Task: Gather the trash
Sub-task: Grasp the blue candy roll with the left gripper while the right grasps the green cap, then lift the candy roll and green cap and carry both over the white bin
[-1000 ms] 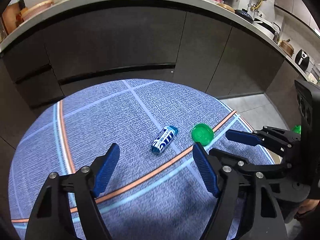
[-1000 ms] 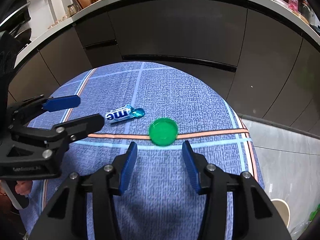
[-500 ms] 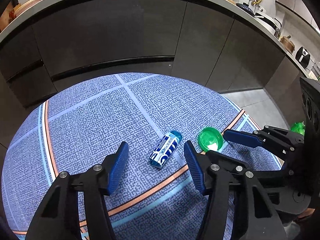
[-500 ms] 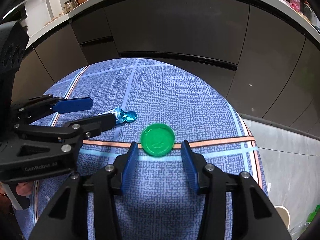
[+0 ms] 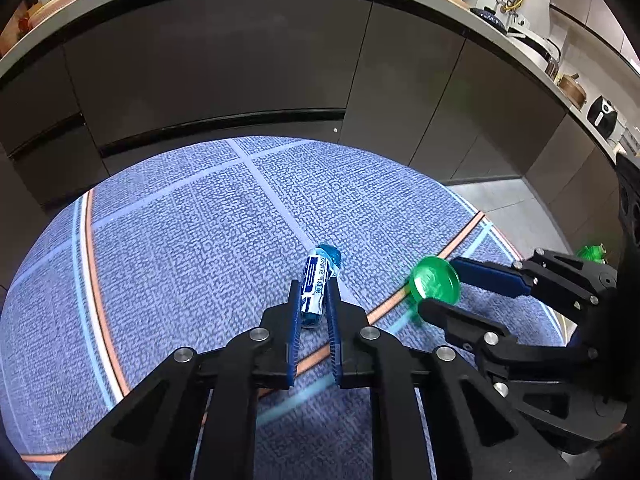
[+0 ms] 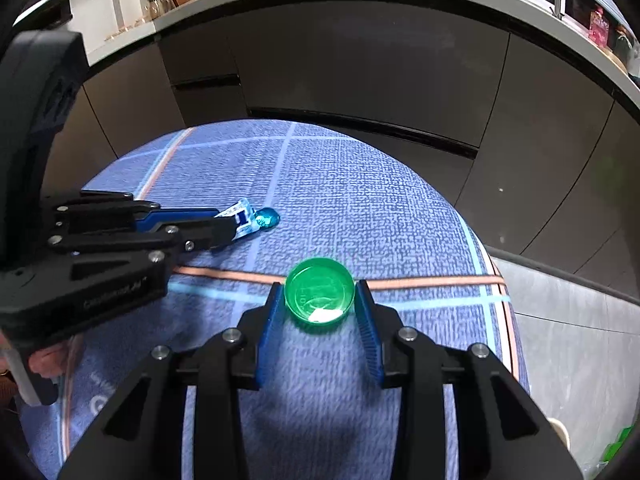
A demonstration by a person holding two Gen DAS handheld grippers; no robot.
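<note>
A blue-and-white candy wrapper (image 5: 318,282) lies on the blue patterned tablecloth (image 5: 192,232). My left gripper (image 5: 314,292) is shut on it, a finger on each side; it also shows in the right wrist view (image 6: 246,220). A green round lid (image 6: 319,294) sits between the fingertips of my right gripper (image 6: 320,296), which is shut on the lid's rim. In the left wrist view the lid (image 5: 435,280) appears tilted and slightly blurred in the right gripper's fingers (image 5: 488,278).
Dark cabinet fronts (image 5: 224,64) stand right behind the round table. A worktop with kitchenware (image 5: 520,28) runs above them. Grey floor tiles (image 6: 572,320) lie to the right, with a green object (image 6: 618,440) low at the right edge.
Both grippers moved forward and down and closed: the left onto the candy wrapper, the right onto the green lid, which now looks tilted up off the cloth.
</note>
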